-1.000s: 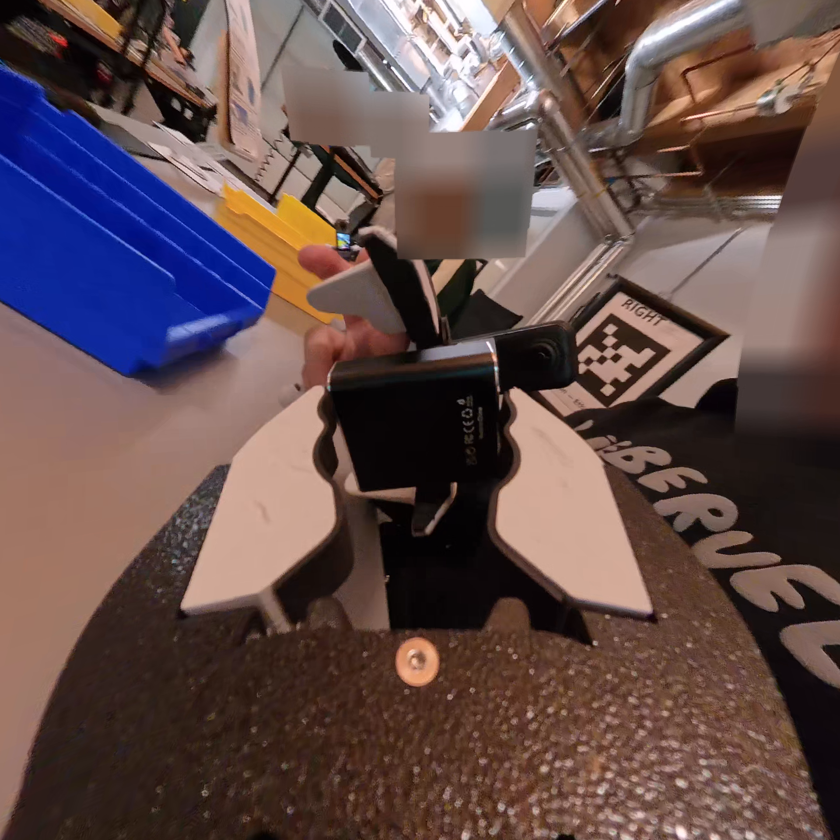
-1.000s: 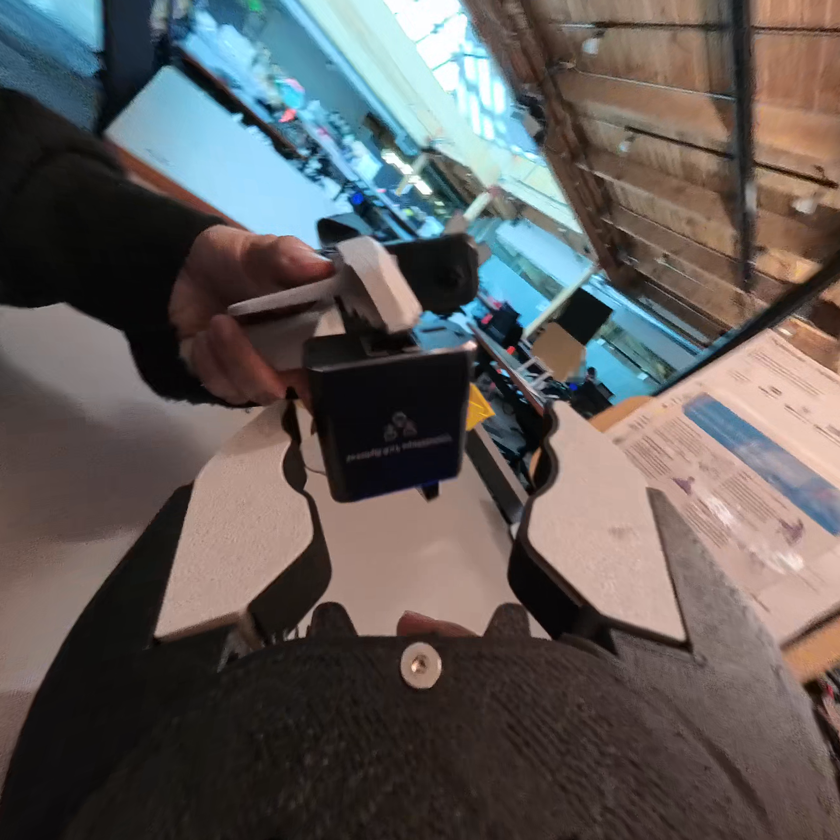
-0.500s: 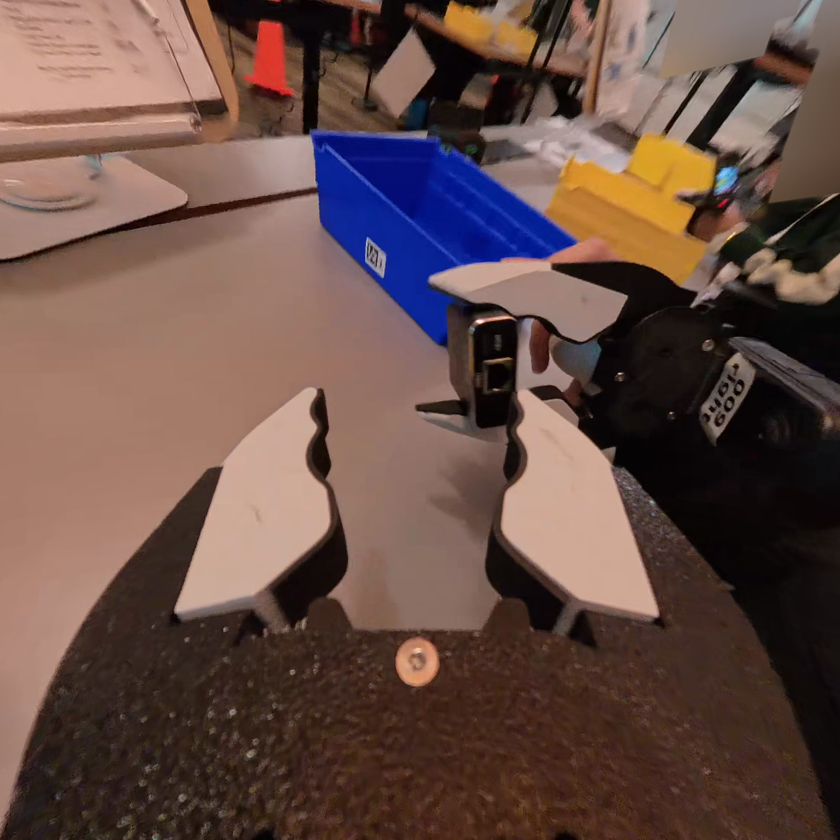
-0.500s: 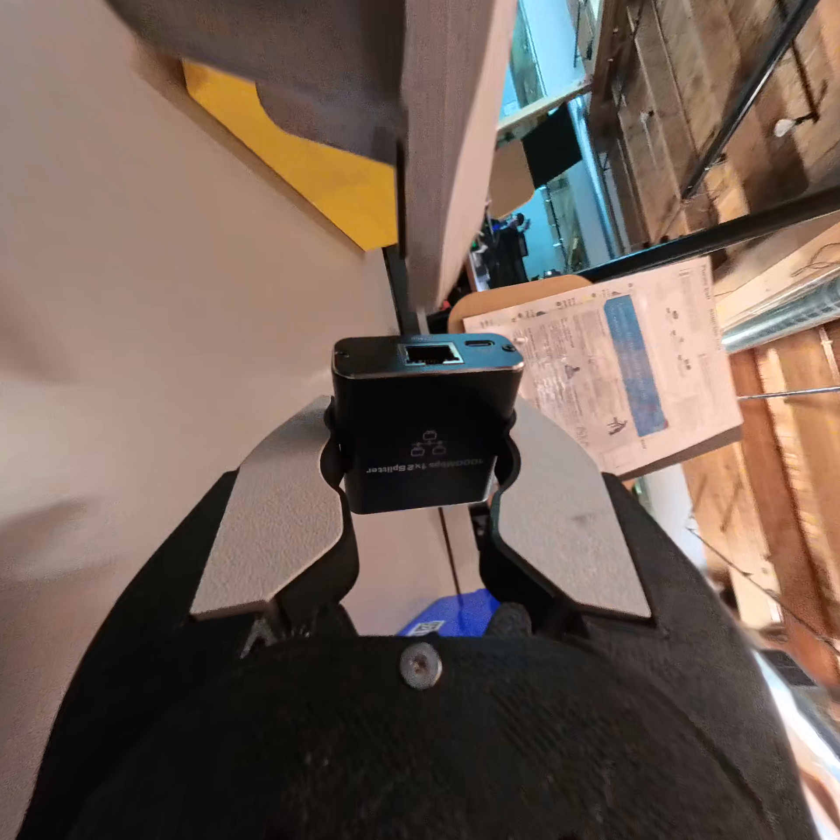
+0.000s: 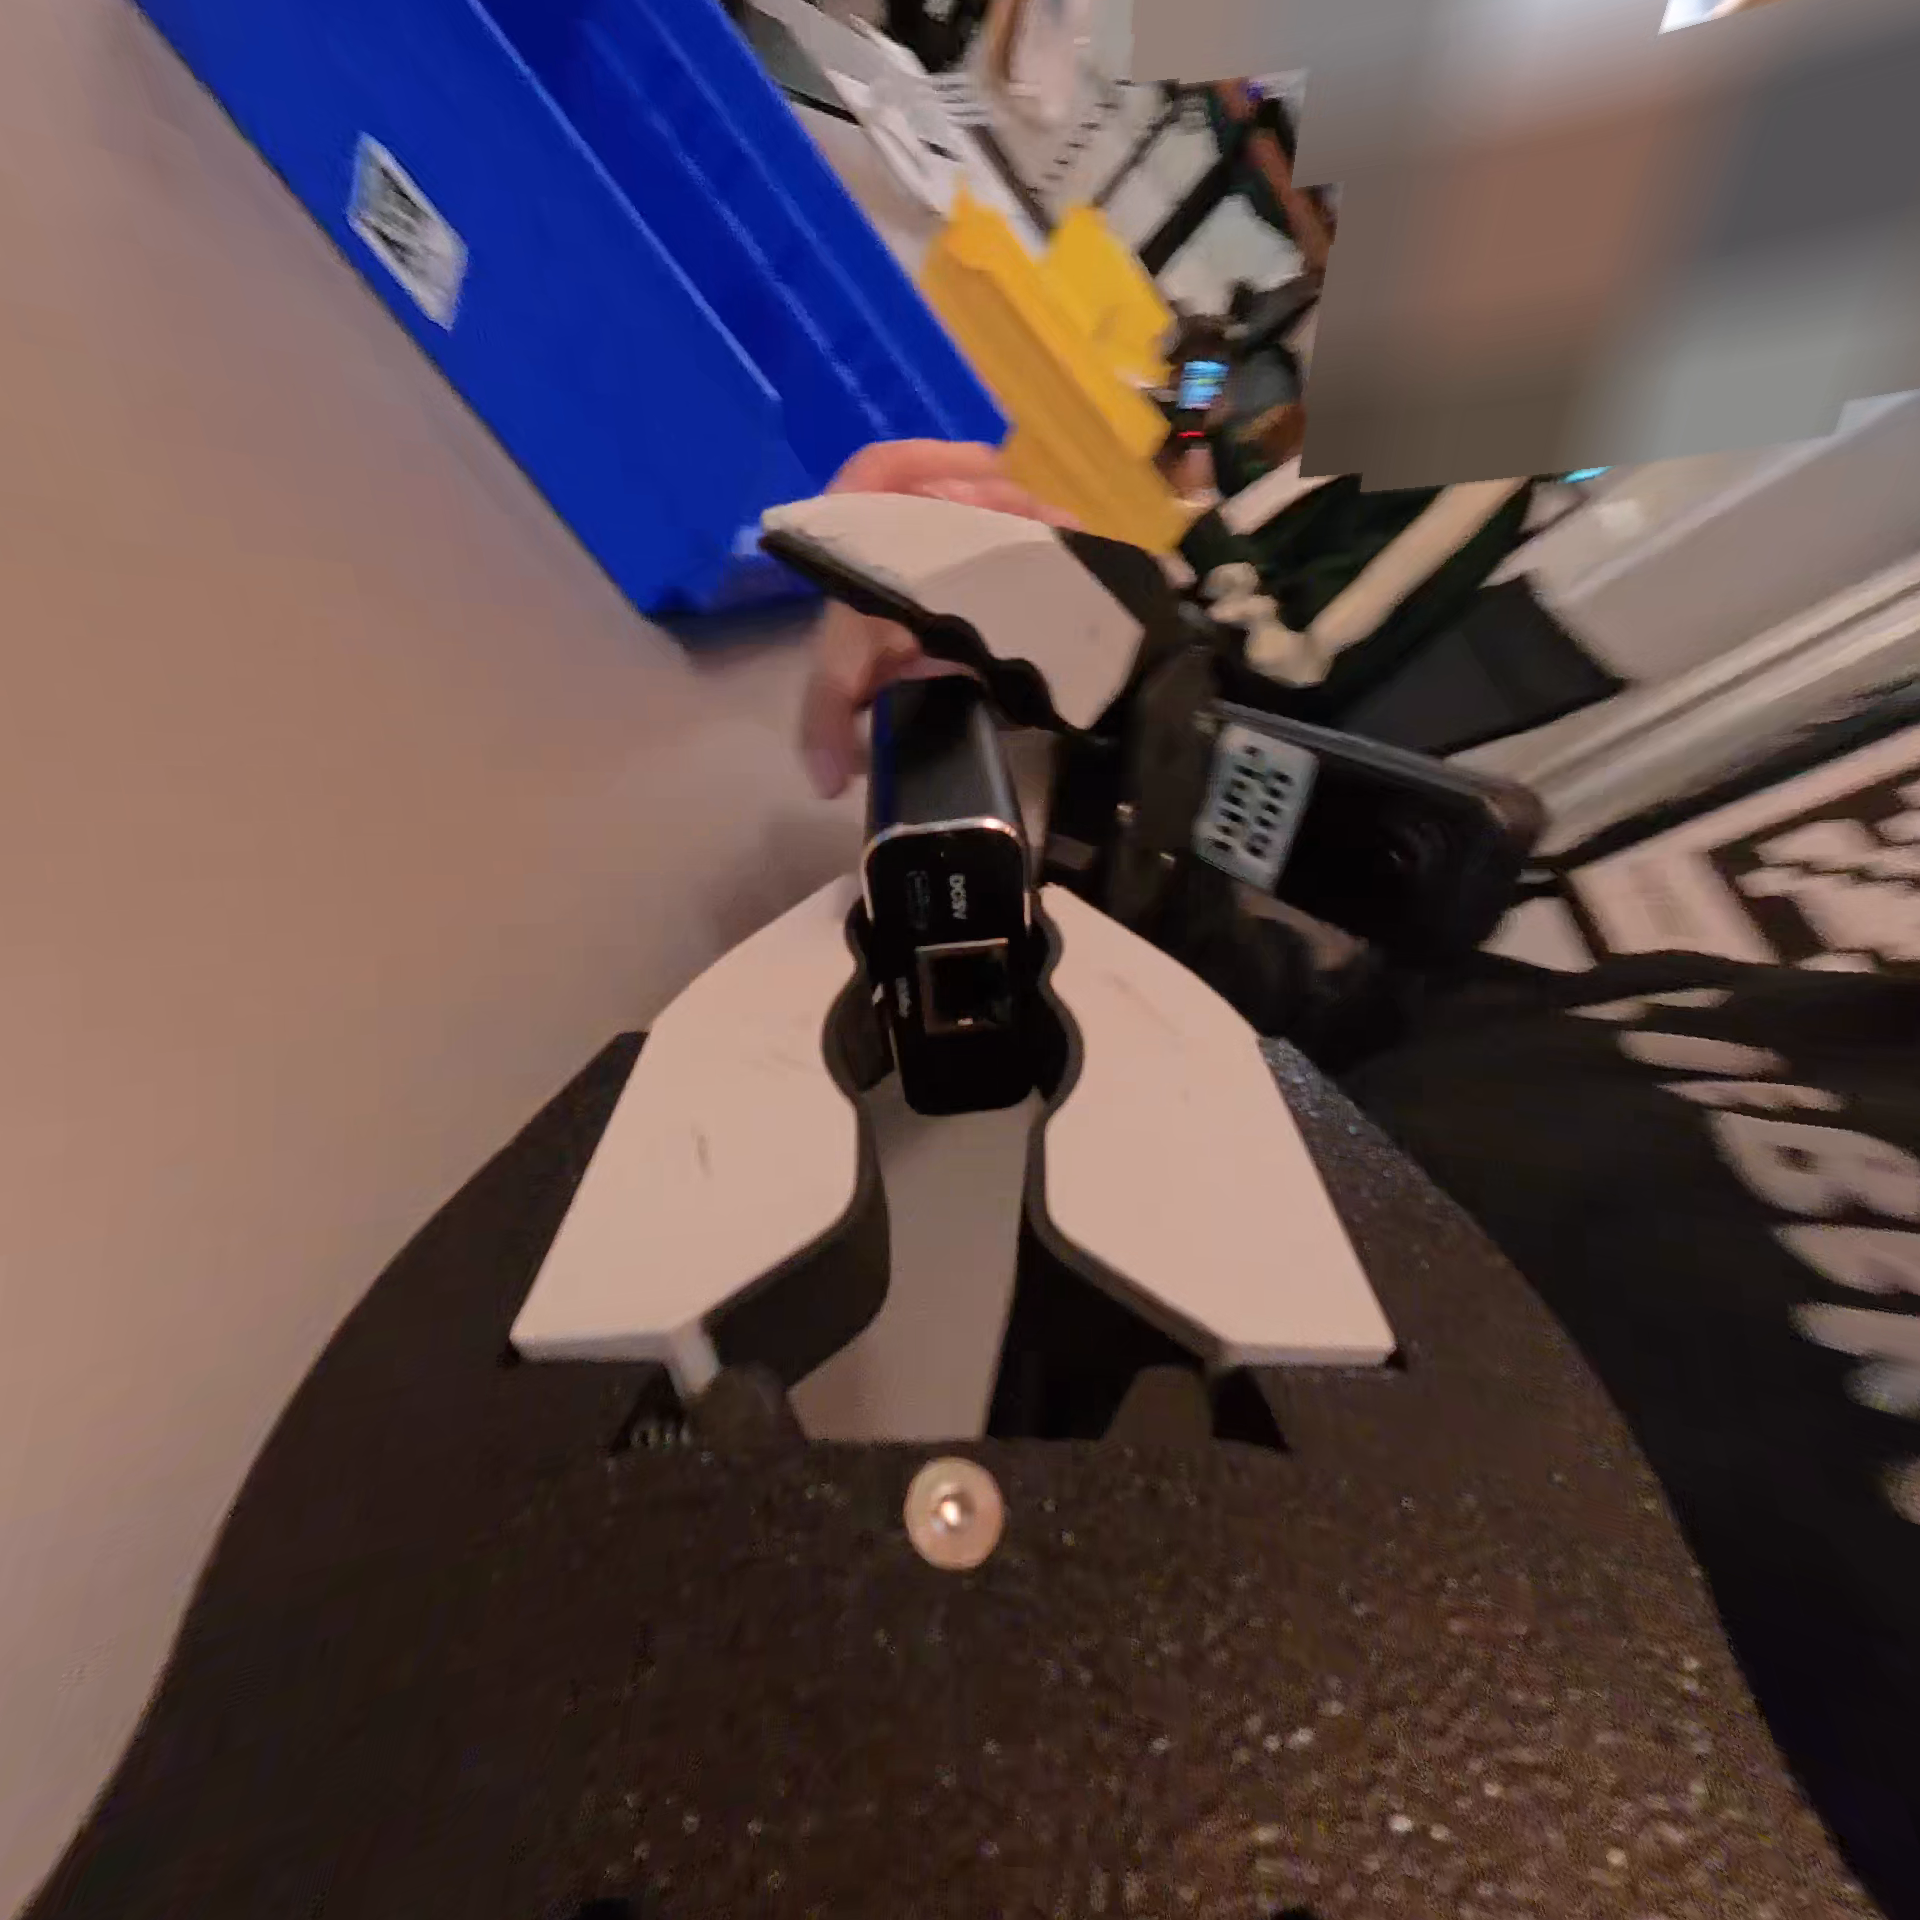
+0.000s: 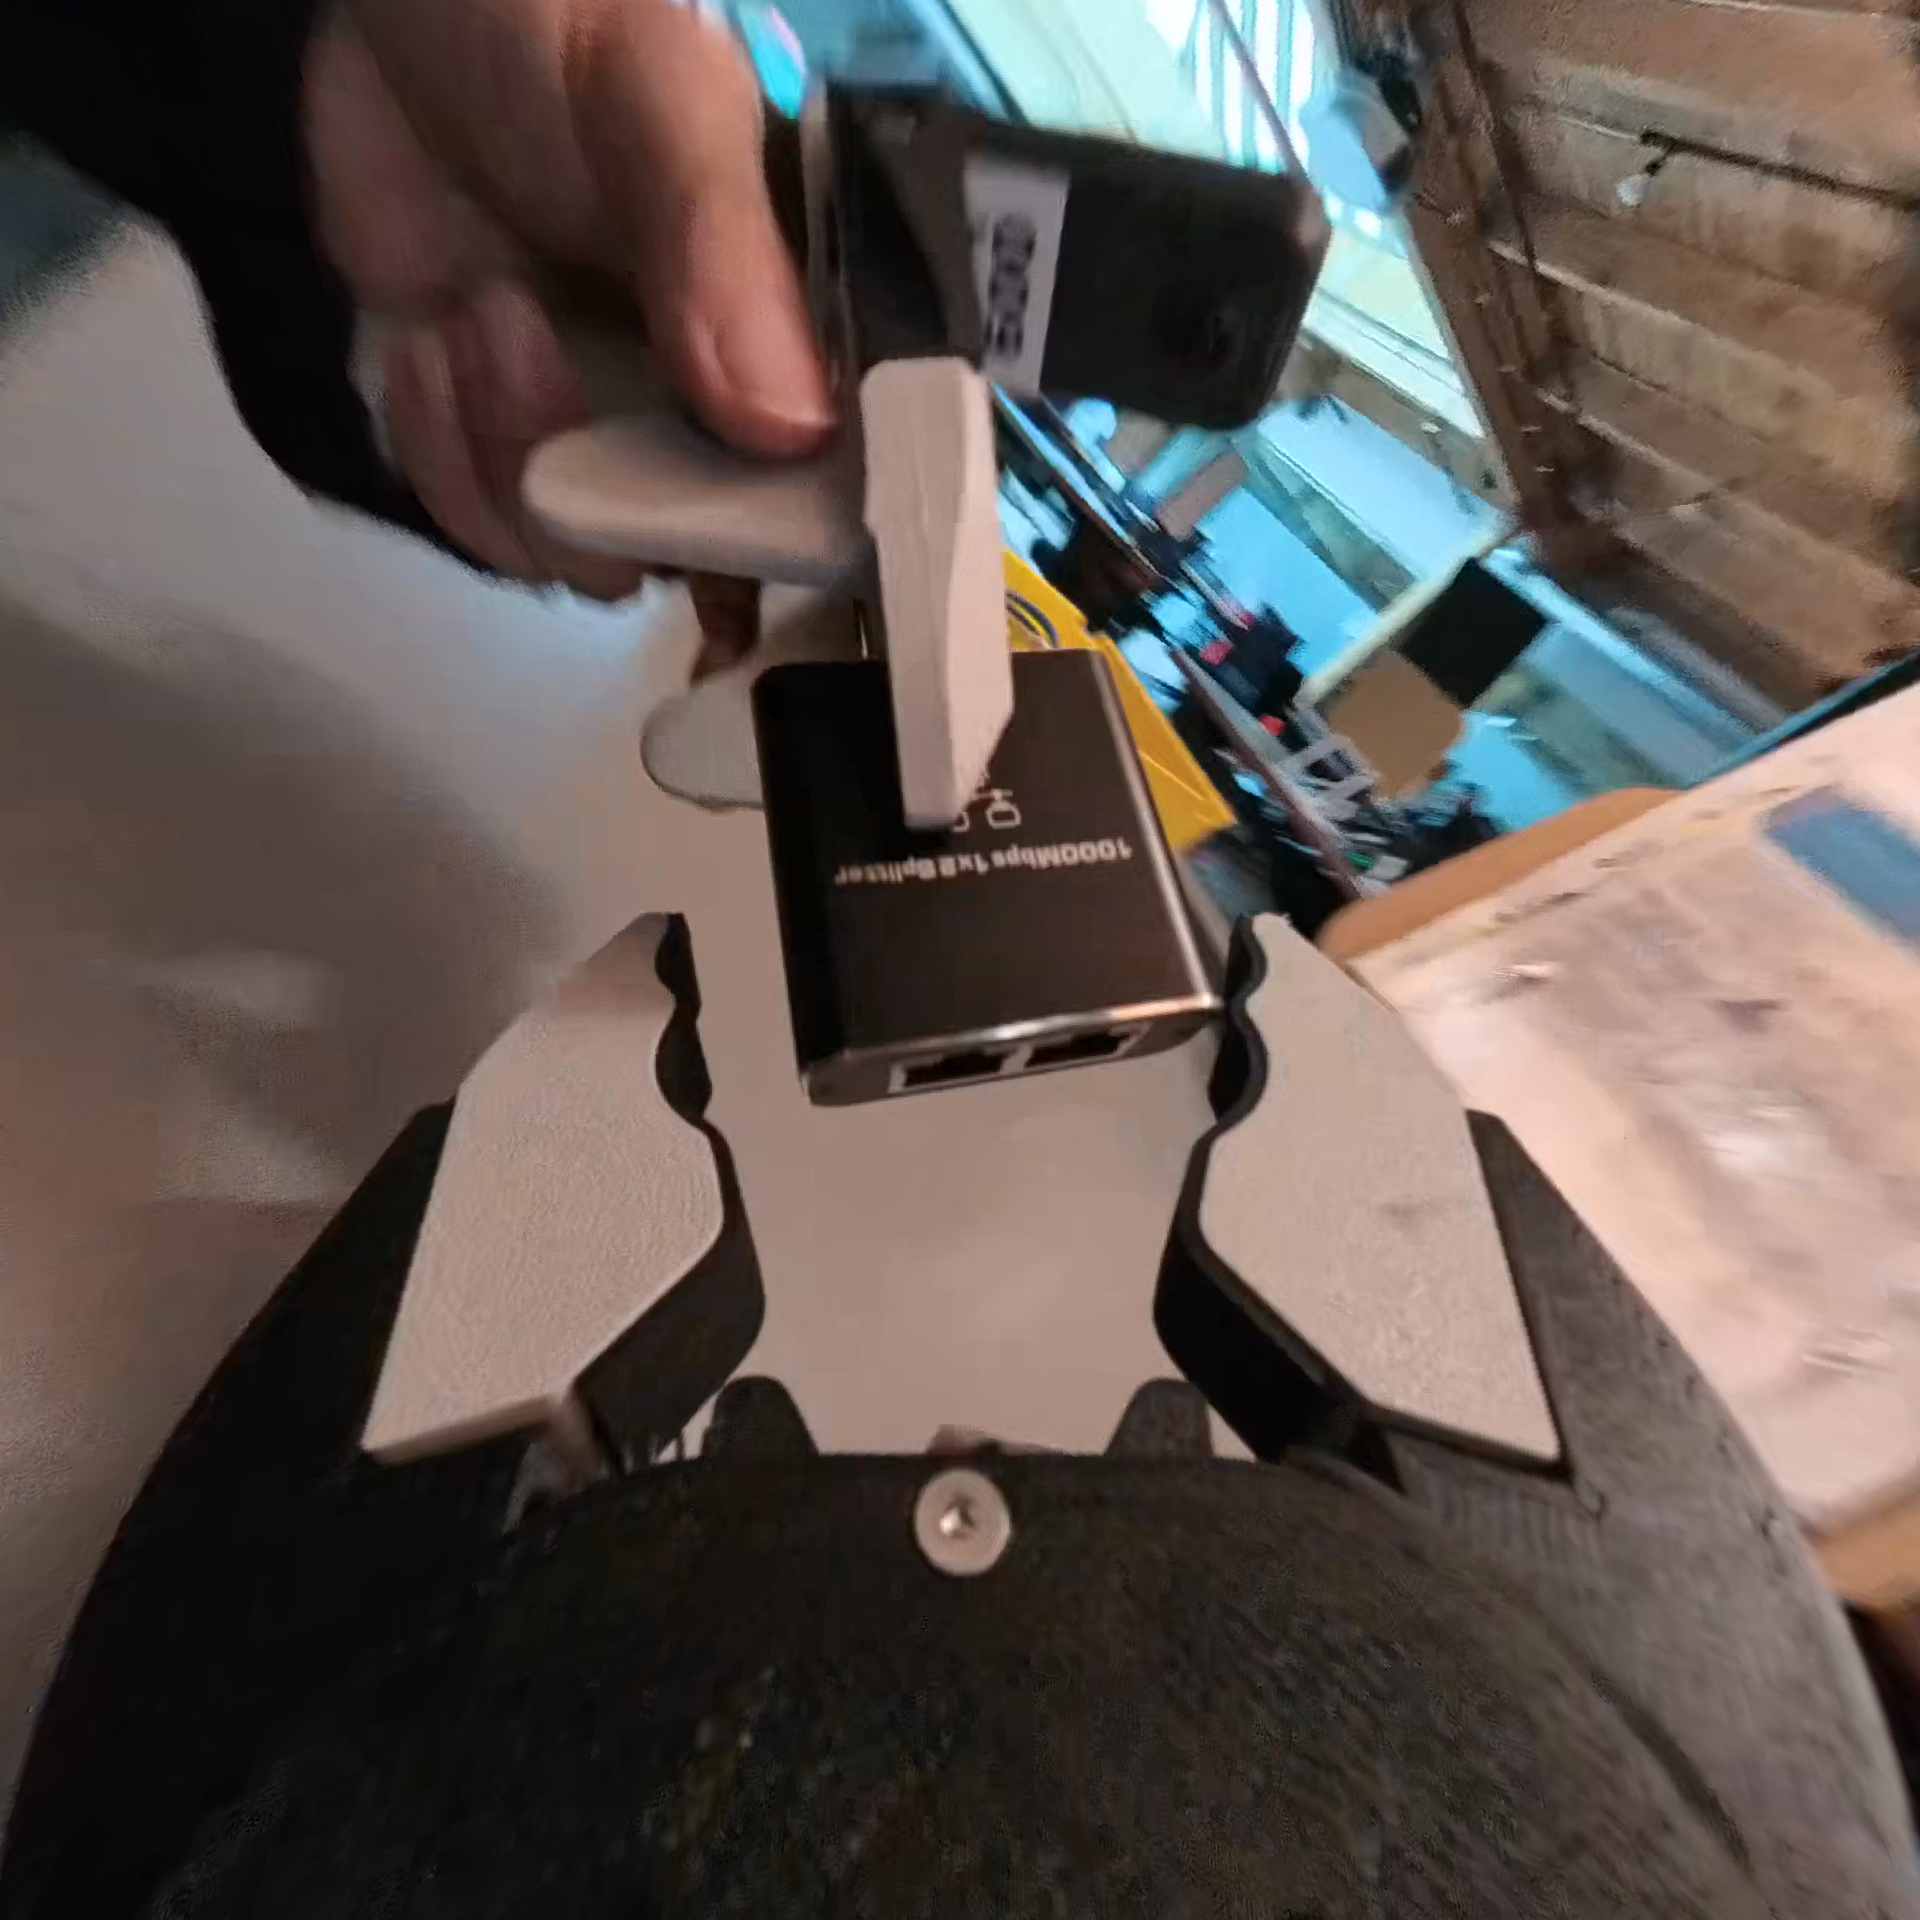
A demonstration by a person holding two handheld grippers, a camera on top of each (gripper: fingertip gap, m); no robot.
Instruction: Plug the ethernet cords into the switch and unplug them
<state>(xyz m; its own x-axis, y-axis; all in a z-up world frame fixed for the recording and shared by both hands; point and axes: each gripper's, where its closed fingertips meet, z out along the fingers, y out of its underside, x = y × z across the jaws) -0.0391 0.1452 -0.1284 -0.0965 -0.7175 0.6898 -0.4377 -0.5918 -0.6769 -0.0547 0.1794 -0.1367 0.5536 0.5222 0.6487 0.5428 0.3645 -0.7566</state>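
Observation:
The switch [image 5: 940, 790] is a small black box with metal ends. In the left wrist view my left gripper [image 5: 951, 925] is shut on its near end, the single-port end facing the camera. In the right wrist view the switch [image 6: 935, 935] shows its two-port end. It sits between the wide-open fingers of my right gripper [image 6: 951, 971], close to the right finger. One white finger of the left gripper [image 6: 935, 582] lies across its top. A finger of the right gripper [image 5: 966, 582] shows above the switch's far end. No ethernet cord is in view.
The grey table [image 5: 260, 727] lies below. A blue bin [image 5: 582, 270] and a yellow bin [image 5: 1060, 343] stand behind the switch. A hand [image 6: 540, 260] holds the left gripper. A board with printed sheets [image 6: 1662, 987] stands at the right.
Half a second ago my right gripper held the switch and my left was open. Now my left is shut on it and my right has opened.

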